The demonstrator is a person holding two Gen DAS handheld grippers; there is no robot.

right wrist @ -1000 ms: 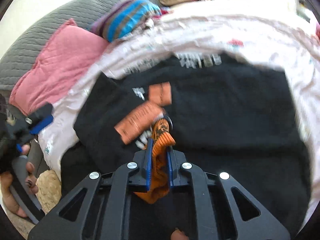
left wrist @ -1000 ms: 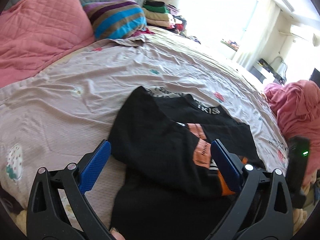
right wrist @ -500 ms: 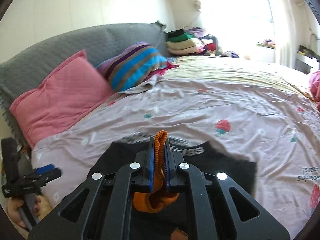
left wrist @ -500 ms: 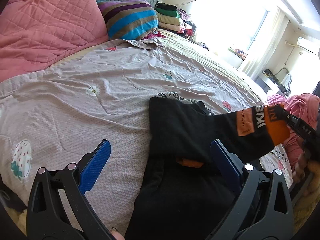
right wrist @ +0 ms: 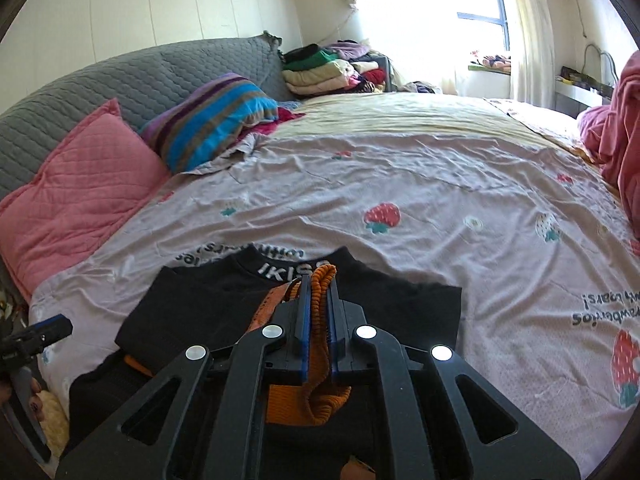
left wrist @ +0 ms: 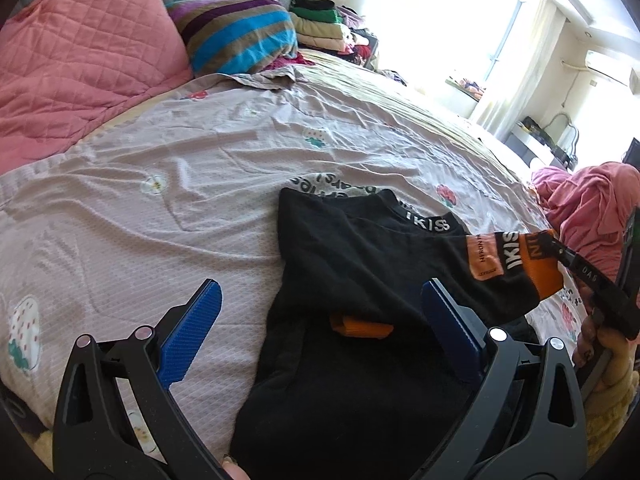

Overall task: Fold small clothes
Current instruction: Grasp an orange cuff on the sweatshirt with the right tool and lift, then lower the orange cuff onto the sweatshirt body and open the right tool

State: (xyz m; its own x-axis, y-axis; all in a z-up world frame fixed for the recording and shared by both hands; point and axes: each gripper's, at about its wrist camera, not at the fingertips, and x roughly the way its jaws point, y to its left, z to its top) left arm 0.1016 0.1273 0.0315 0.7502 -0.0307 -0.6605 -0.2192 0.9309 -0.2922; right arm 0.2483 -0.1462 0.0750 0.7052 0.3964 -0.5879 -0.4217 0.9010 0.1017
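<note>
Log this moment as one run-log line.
phase: sleeve fold | right gripper: jaws shut on orange cuff, sleeve lifted off black top | left gripper: jaws open, empty, over top | surface: bedsheet

Pink quilted pillow (right wrist: pixel 76 196) against grey quilted headboard (right wrist: pixel 132 80). Striped cushion (right wrist: pixel 212 120) (purple, blue, brown bands) just beside pillow. Stack of folded clothes (right wrist: pixel 320 70) behind cushion, near headboard's end. Strawberry-print bedsheet (right wrist: pixel 440 200) wrinkled across bed, printed lettering upside down. Pink blanket heap (left wrist: pixel 588 208) at bed's far edge. Bright window (right wrist: pixel 480 4) with white curtain (right wrist: pixel 532 28).
</note>
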